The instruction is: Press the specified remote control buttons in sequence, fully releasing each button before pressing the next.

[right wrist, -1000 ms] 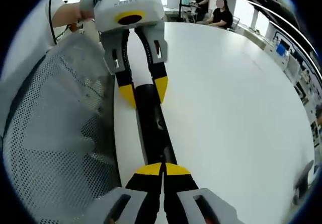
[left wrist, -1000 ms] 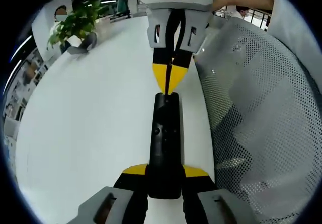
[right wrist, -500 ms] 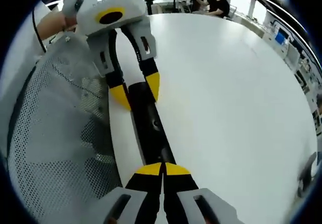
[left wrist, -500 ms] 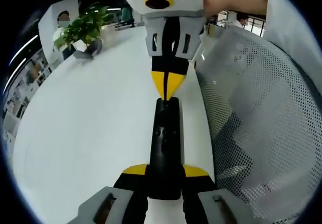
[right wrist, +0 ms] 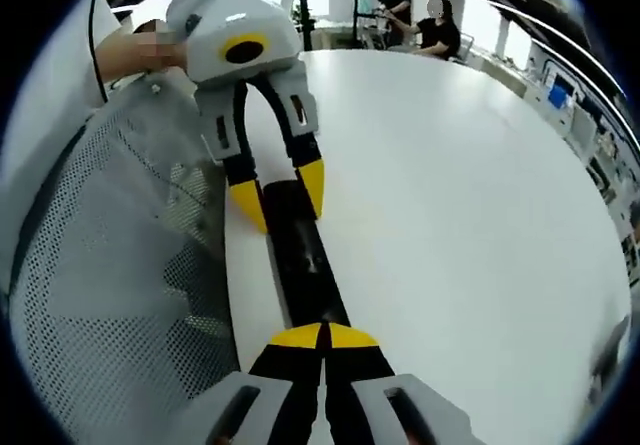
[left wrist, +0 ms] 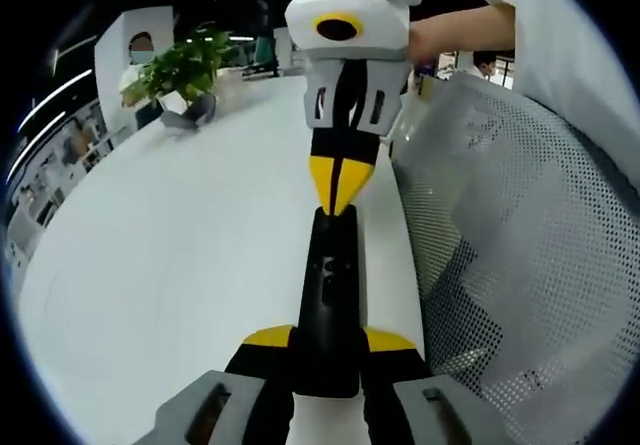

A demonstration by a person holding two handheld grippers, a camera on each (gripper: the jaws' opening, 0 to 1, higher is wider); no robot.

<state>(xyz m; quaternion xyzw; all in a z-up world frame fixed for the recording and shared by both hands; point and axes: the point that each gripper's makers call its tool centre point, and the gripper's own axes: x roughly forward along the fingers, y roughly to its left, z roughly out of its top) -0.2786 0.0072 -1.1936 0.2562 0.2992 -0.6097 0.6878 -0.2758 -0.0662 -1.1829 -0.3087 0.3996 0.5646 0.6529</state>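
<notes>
Left gripper (left wrist: 327,343) clamping the remote (left wrist: 329,300) at its near end, over the bench (left wrist: 170,255) edge. Right gripper (left wrist: 338,197), closed and empty, tip touching the remote's 12 o'clock end. Likely pressing a button; needing full release next.

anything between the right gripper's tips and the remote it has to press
Nothing visible does. The right gripper has its jaws shut with the tips right at the far end of the remote, which the left gripper clamps at the other end on the white table.
</notes>
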